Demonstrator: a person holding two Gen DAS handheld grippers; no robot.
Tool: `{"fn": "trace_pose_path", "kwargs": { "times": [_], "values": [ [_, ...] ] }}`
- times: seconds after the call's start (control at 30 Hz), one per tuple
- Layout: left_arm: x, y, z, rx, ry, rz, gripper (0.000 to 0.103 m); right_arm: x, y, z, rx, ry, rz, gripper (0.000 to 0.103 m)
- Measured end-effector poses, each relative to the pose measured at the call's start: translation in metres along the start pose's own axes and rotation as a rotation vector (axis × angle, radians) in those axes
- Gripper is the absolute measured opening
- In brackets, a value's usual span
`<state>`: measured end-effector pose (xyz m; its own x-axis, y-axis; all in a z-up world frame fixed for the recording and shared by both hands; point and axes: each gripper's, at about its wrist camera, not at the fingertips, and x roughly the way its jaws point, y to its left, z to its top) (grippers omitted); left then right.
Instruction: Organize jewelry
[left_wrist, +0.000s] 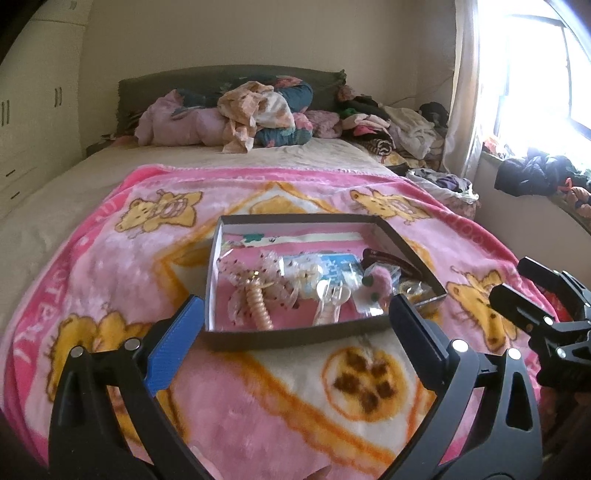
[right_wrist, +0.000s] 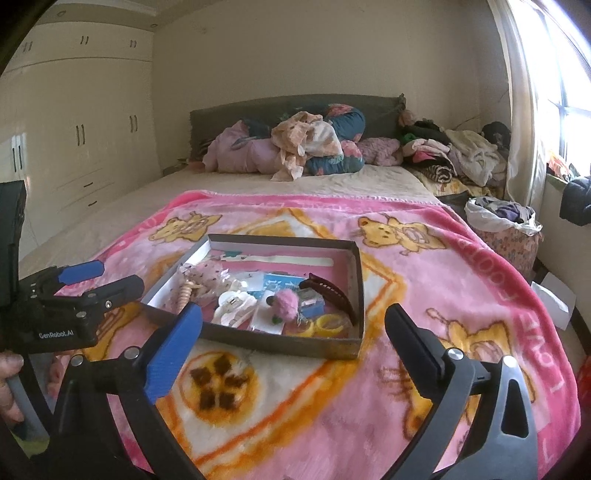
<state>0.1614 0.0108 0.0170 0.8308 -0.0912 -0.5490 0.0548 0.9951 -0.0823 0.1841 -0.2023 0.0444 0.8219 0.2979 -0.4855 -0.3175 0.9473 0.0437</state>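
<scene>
A shallow grey cardboard box (left_wrist: 295, 341) (right_wrist: 280, 341) lies on the pink bear blanket. Inside are a pink beaded clip (left_wrist: 258, 306), a clear claw clip (left_wrist: 328, 299) (right_wrist: 236, 306), a pink pompom (left_wrist: 376, 280) (right_wrist: 286, 304), a dark brown hair clip (left_wrist: 391, 260) (right_wrist: 332, 295), a blue card packet (left_wrist: 332, 266) and yellow rings (right_wrist: 325, 325). My left gripper (left_wrist: 295, 301) (right_wrist: 110, 277) stands open just short of the box's near left side, nothing between its fingers. My right gripper (right_wrist: 293, 310) (left_wrist: 513, 280) is open too, empty, off the box's near right corner.
The blanket (right_wrist: 406, 387) covers the near half of a bed. Crumpled clothes and pillows (right_wrist: 295, 147) are heaped at the headboard. A wardrobe (right_wrist: 74, 129) lines the left wall. A full laundry basket (right_wrist: 506, 229) stands right of the bed under the window. A hand (right_wrist: 7, 387) grips the left handle.
</scene>
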Motion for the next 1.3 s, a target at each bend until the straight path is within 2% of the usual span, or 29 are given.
{"fn": "trace_pose_path", "kwargs": {
  "times": [0.5, 0.97, 1.3],
  "values": [
    [-0.029, 0.008, -0.029, -0.044, -0.043, 0.046, 0.091, -0.023, 0.002, -0.031, 0.032, -0.042, 0.001, 0.096],
    [-0.040, 0.004, -0.051, -0.028, -0.072, 0.076, 0.091, -0.036, 0.003, -0.057, 0.055, -0.084, -0.008, 0.096],
    [-0.042, -0.003, -0.062, -0.013, -0.094, 0.070, 0.092, -0.042, 0.003, -0.069, 0.062, -0.118, -0.023, 0.096]
  ]
}}
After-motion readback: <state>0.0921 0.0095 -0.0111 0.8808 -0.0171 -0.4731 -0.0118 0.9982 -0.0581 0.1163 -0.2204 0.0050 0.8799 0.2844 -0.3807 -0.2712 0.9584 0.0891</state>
